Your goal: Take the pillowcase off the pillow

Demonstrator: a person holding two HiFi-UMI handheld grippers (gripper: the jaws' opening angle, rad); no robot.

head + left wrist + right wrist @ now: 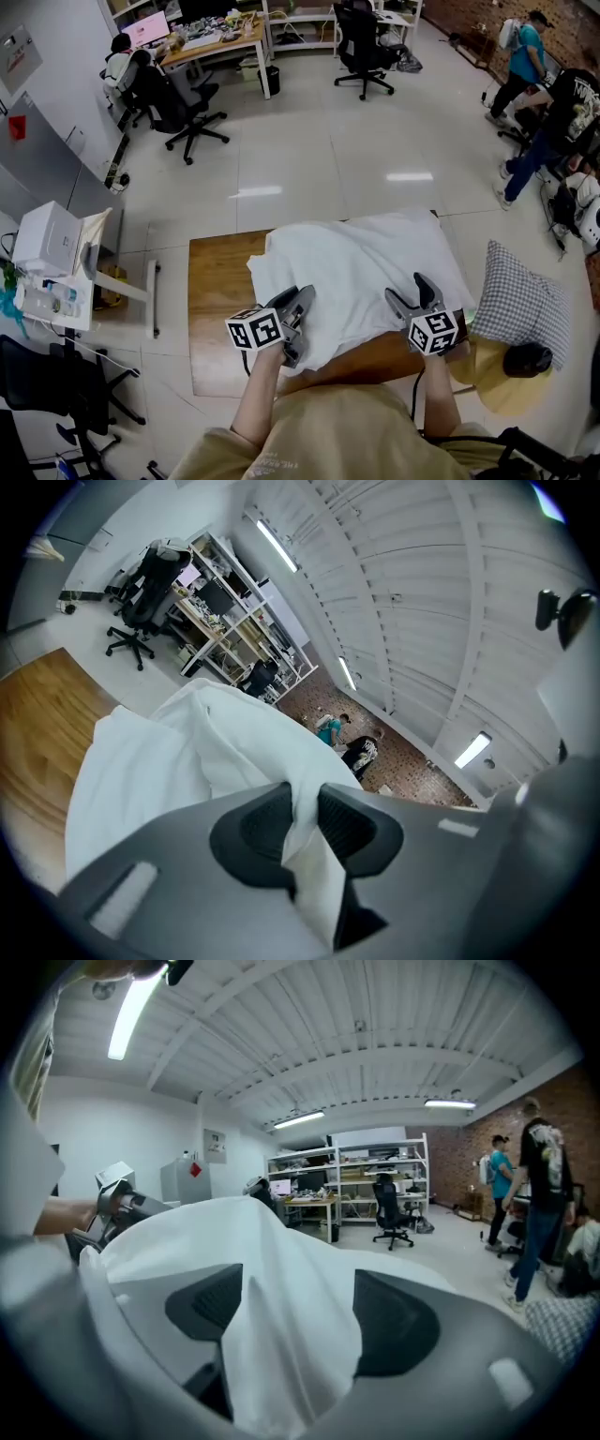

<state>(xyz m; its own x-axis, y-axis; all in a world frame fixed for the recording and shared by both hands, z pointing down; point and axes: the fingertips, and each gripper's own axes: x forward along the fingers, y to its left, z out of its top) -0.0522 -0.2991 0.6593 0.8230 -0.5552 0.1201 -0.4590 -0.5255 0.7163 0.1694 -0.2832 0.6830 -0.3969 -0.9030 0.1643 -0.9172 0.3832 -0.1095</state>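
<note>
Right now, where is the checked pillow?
In the head view, the checked pillow lies beyond the wooden table's right edge, to the right of the right gripper.

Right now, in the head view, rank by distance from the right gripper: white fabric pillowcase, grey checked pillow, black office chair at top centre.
1. White fabric pillowcase: on the wooden table, draped between the right gripper's open jaws.
2. Grey checked pillow: off the table, to the gripper's right.
3. Black office chair: farthest, at the view's top centre.
</note>
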